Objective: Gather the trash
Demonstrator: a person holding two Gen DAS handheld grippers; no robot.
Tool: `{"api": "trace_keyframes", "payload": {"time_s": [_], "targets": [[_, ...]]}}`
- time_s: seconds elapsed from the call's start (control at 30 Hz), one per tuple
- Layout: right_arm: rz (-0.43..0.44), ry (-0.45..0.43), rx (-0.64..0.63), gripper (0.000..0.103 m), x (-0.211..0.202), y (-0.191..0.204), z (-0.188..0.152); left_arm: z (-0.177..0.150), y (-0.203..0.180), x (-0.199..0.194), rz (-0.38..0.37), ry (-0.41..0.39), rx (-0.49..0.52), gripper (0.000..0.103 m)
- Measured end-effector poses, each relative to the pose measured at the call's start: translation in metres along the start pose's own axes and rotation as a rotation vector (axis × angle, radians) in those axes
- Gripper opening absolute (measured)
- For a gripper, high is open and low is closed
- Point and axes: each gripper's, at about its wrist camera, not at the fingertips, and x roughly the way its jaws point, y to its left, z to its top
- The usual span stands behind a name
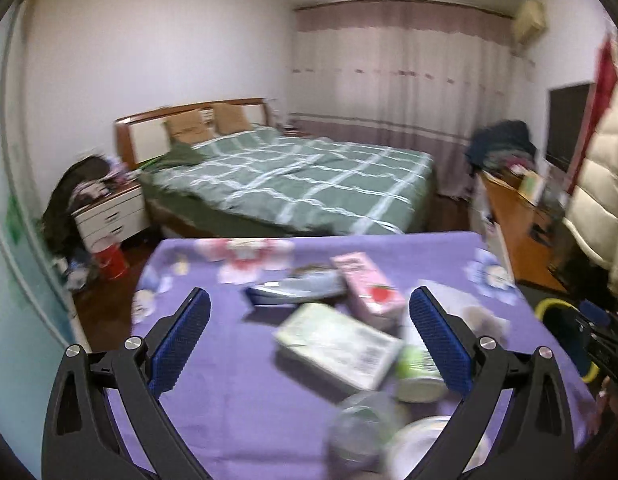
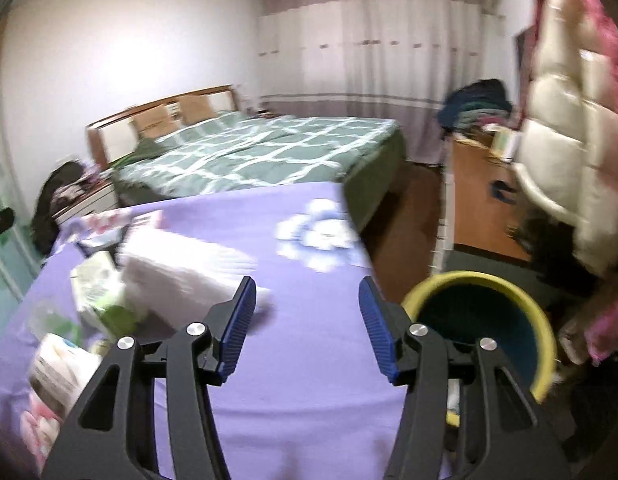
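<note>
Trash lies on a table with a purple cloth [image 1: 237, 400]. In the left wrist view I see a pink carton [image 1: 367, 280], a pale green box [image 1: 337, 342], a dark blue wrapper [image 1: 297, 290], a green and white cup [image 1: 419, 372] and a clear plastic bottle [image 1: 361, 436]. My left gripper [image 1: 309, 308] is open and empty above them. My right gripper [image 2: 307, 294] is open and empty over bare cloth [image 2: 301, 380]. A white tissue pack [image 2: 181, 268] lies left of it. A bin with a yellow rim [image 2: 481, 280] stands off the table's right edge.
A bed with a green checked cover [image 1: 293, 184] stands behind the table. A white nightstand [image 1: 109, 216] and a red bucket [image 1: 111, 260] are at the left. A wooden desk [image 2: 481, 200] and a hanging cream coat [image 2: 565, 120] are at the right.
</note>
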Motion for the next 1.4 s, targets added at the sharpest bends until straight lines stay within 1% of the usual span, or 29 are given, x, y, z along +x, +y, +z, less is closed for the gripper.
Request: {"api": "trace_keyframes", "payload": {"time_s": [0.07,0.17,0.3,0.37,0.47,0.6,0.73,0.83,0.87,0.9,0.97,1.0,1.17,1.4], "targets": [[0.048,0.020,-0.031,0.051,0.014,0.024,0.006,-0.003,0.018,0.012,0.027,0.001,-0.027,0.098],[0.118,0.042,-0.063,0.051,0.029,0.054,0.014,-0.011,0.033,0.031,0.061,0.018,-0.040,0.098],[0.182,0.066,-0.107,0.051,0.039,0.082,0.020,-0.022,0.030,0.050,0.055,0.065,-0.041,0.098],[0.204,0.084,-0.130,0.051,0.045,0.095,0.019,-0.025,0.028,0.054,0.057,0.066,-0.037,0.098],[0.220,0.116,-0.131,0.051,0.055,0.100,0.014,-0.029,0.026,0.053,0.066,0.059,-0.030,0.098],[0.237,0.136,-0.119,0.051,0.060,0.100,0.011,-0.032,0.024,0.057,0.056,0.074,-0.046,0.098],[0.251,0.122,-0.120,0.051,0.058,0.103,0.014,-0.033,0.019,0.056,0.056,0.072,-0.033,0.098],[0.269,0.148,-0.125,0.050,0.064,0.105,0.012,-0.034,0.015,0.055,0.059,0.071,-0.019,0.098],[0.270,0.160,-0.130,0.041,0.067,0.106,0.010,-0.035,0.014,0.055,0.059,0.071,-0.017,0.098],[0.269,0.170,-0.134,0.026,0.068,0.107,0.009,-0.035,0.012,0.056,0.059,0.073,-0.016,0.098],[0.279,0.189,-0.137,0.010,0.070,0.107,0.007,-0.035,0.013,0.056,0.057,0.075,-0.017,0.098],[0.282,0.186,-0.138,0.007,0.069,0.106,0.007,-0.035,0.013,0.056,0.056,0.074,-0.017,0.098],[0.318,0.149,-0.129,0.005,0.051,0.104,0.012,-0.036,0.013,0.057,0.057,0.076,-0.016,0.098],[0.382,0.080,-0.117,0.005,0.009,0.100,0.027,-0.035,0.013,0.057,0.057,0.075,-0.017,0.098]]}}
